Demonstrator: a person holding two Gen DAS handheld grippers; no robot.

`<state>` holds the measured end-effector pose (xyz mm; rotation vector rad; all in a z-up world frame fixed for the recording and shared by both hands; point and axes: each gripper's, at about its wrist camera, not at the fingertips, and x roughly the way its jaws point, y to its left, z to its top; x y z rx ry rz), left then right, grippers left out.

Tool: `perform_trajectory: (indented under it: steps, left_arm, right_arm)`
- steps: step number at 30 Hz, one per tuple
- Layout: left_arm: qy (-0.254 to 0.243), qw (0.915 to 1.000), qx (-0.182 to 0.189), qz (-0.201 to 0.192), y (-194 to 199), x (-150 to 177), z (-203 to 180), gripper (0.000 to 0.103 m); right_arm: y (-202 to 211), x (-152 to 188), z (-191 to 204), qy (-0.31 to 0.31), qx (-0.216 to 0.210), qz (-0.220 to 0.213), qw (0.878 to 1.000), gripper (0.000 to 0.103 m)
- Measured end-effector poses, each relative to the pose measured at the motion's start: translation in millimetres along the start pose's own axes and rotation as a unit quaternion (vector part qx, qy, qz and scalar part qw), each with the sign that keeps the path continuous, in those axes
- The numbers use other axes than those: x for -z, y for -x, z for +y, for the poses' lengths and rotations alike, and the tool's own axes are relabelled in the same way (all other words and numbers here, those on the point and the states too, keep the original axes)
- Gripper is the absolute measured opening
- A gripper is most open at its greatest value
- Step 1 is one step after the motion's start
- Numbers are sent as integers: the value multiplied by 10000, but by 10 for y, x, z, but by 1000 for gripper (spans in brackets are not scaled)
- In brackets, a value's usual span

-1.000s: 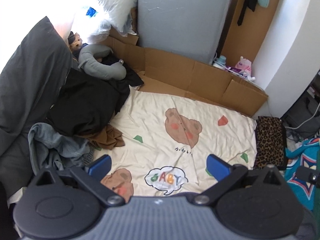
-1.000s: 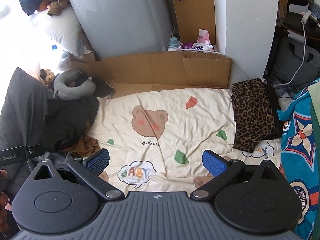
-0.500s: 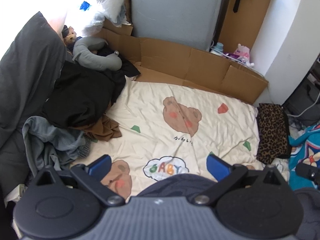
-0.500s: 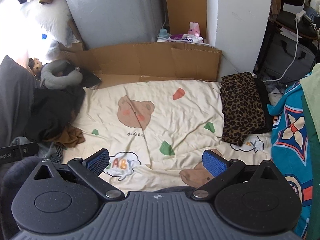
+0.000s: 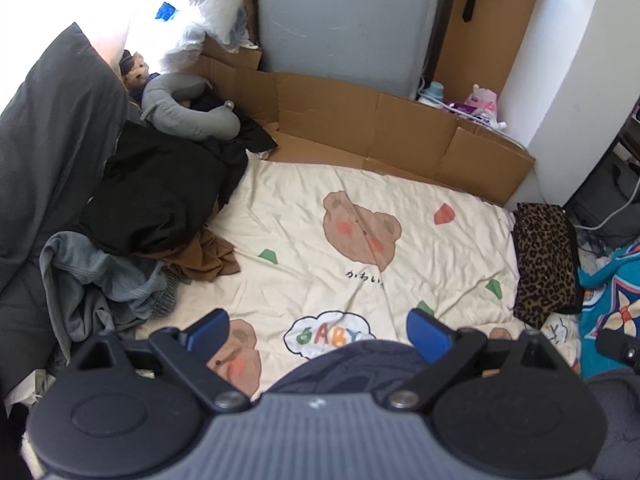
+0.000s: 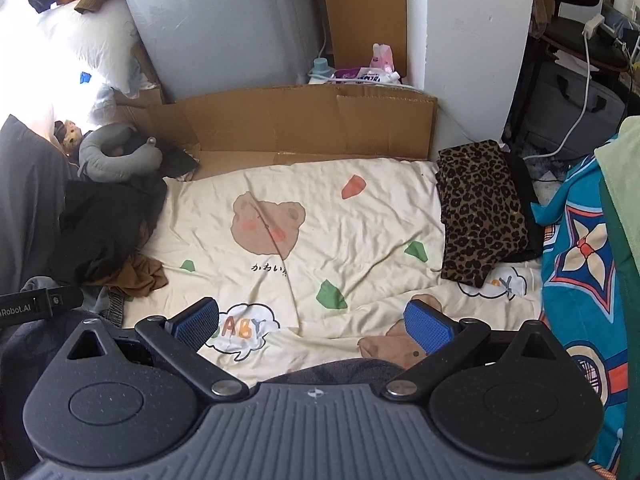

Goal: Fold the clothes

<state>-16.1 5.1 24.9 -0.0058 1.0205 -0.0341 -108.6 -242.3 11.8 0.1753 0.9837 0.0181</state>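
A heap of loose clothes lies at the left of the cream bear-print sheet [image 5: 320, 208]: a black garment [image 5: 160, 192], a brown one [image 5: 204, 258] and a grey-blue one [image 5: 92, 276]. The same black garment [image 6: 100, 224] and brown one [image 6: 140, 276] show in the right wrist view. A folded leopard-print garment [image 6: 480, 208] rests at the sheet's right edge [image 5: 546, 256]. My left gripper [image 5: 318, 330] hangs open above the sheet's near part, holding nothing. My right gripper [image 6: 314, 322] is open and empty too. A dark navy cloth [image 5: 352, 364] bulges just under the left gripper.
A cardboard wall [image 6: 304, 124] borders the far side, with a grey mattress [image 6: 224, 28] upright behind it. A grey neck pillow [image 5: 188, 112] and a dark grey duvet [image 5: 48, 140] sit at the left. A blue patterned blanket [image 6: 580, 264] lies at the right.
Both grippers pulled back and rose a little, so more of the sheet's near part shows. A dark navy cloth came into view beneath the left gripper. Jaws stayed open.
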Motion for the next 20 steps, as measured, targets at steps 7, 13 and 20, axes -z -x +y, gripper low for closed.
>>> perform_trajectory:
  steps: [7,13,20]
  left_arm:
    - [69,9999,-5,75,-31,-9,27,97]
    - [125,9999,23,117,-58,-3,35,97]
    - [61,9999,11,124,-72,8,5,97]
  right_arm:
    - [-1,-13,-33,-22,13,44,10000,102]
    - [-19,-15,-46,-35,-3,101,9999,102]
    - [13,1,-26,38,63,52,10000,102]
